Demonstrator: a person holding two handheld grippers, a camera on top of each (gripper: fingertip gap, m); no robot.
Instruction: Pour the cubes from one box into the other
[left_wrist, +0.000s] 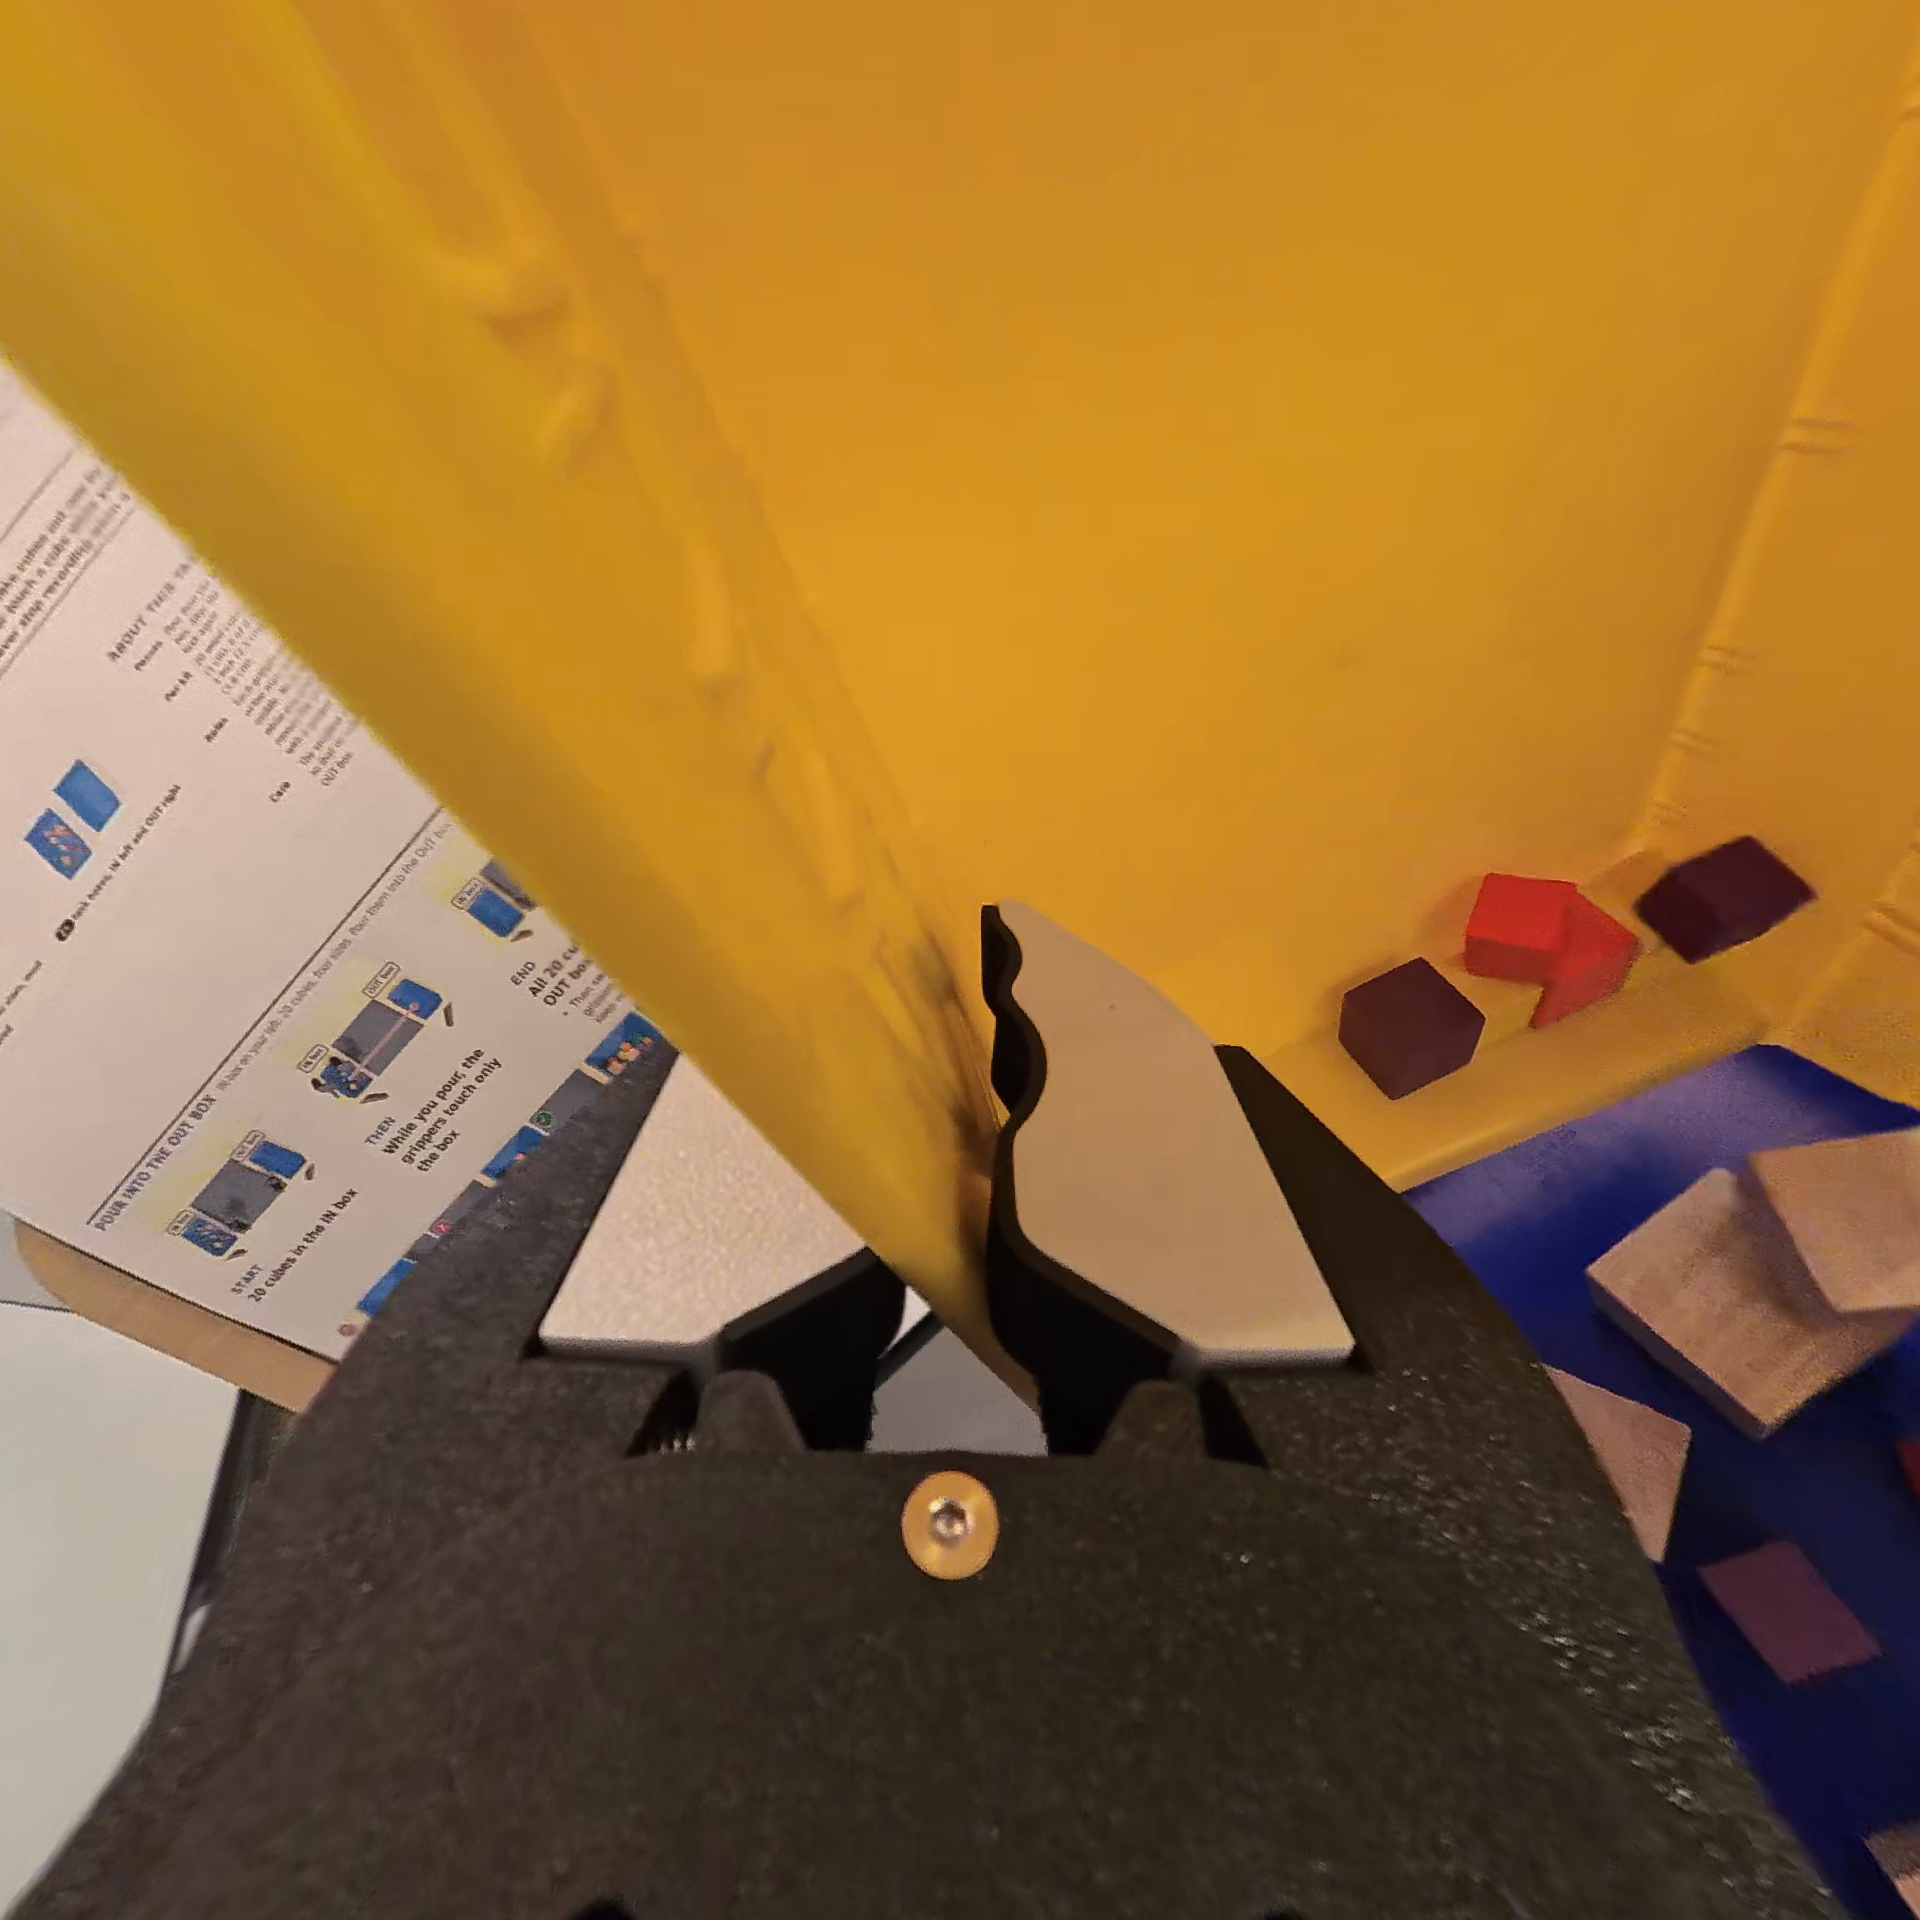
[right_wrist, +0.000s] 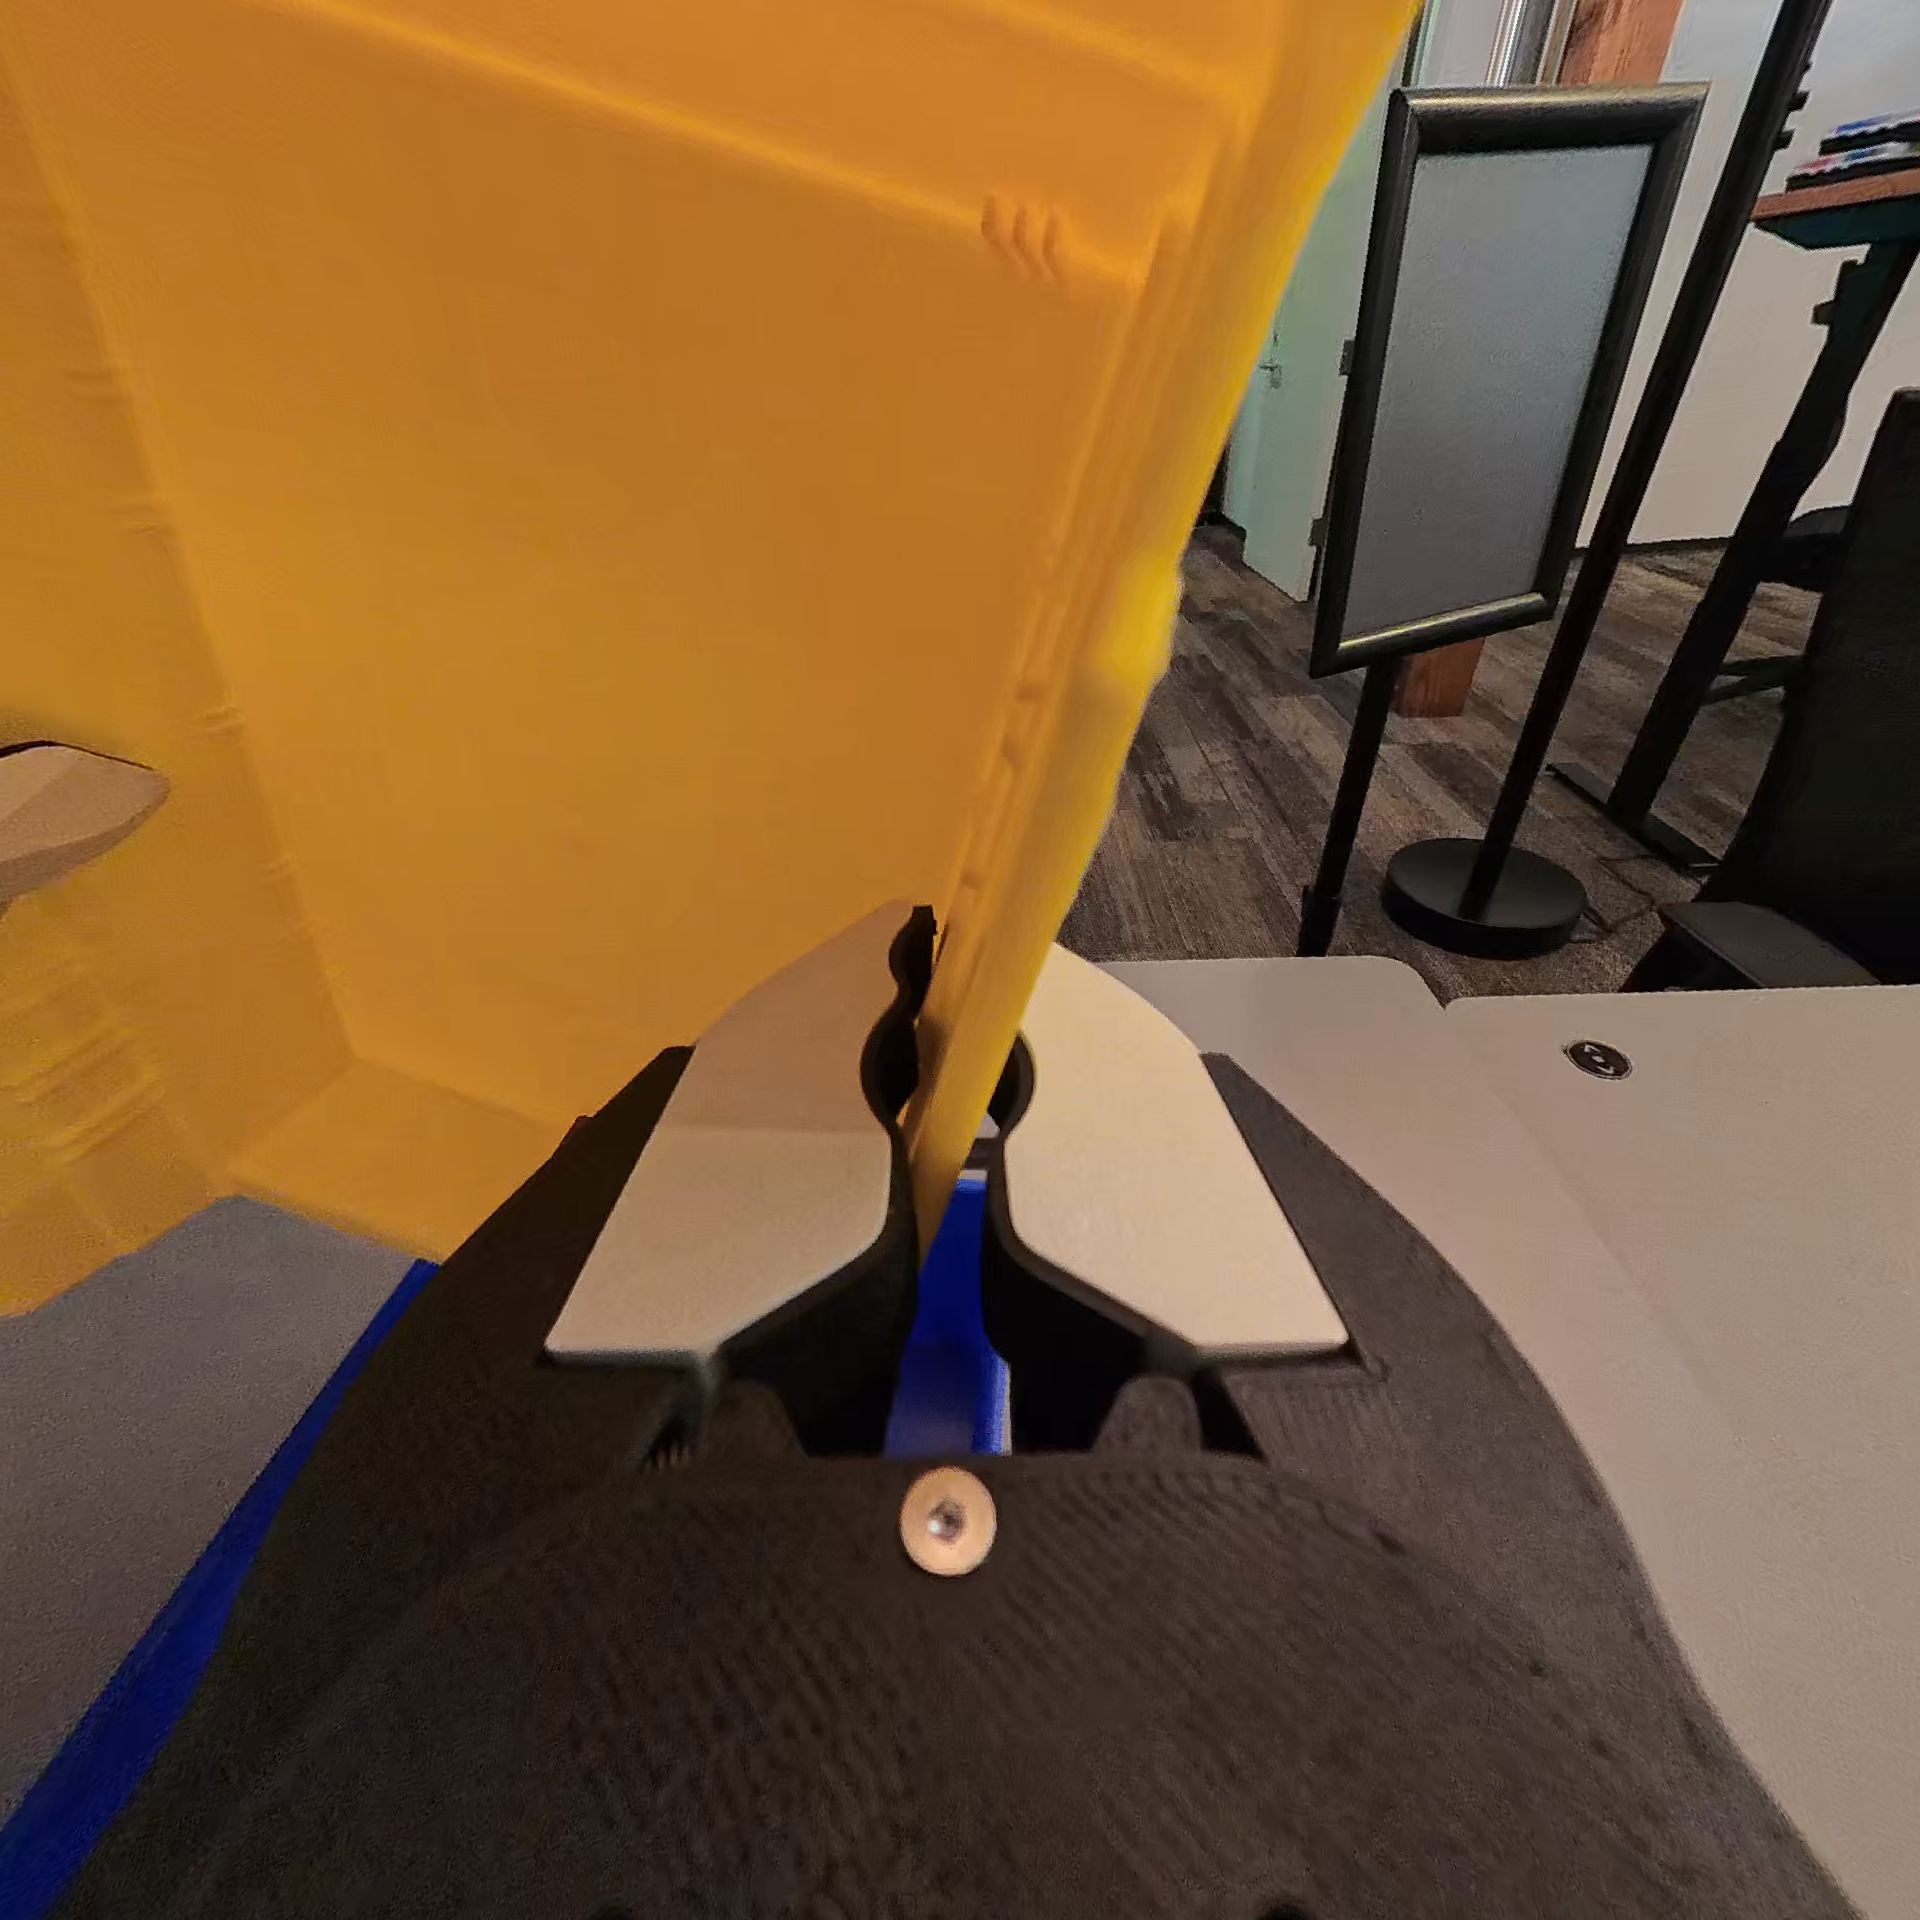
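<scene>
Yellow box (left_wrist: 1143, 468) tipped over blue box (left_wrist: 1621, 1174); my left hand-held gripper (left_wrist: 987, 1039) and right hand-held gripper (right_wrist: 961, 997) clenched on opposite walls; last cubes (left_wrist: 1538, 935) at low rim, nearer left.

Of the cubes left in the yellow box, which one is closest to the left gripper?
The dark purple cube beside the red cube, lowest along the yellow box edge. The other purple cube lies beyond the red one, farther from the left gripper.

A printed instruction sheet (left_wrist: 208, 935) lies on the table; a framed sign stand (right_wrist: 1496, 395) stands behind.
</scene>
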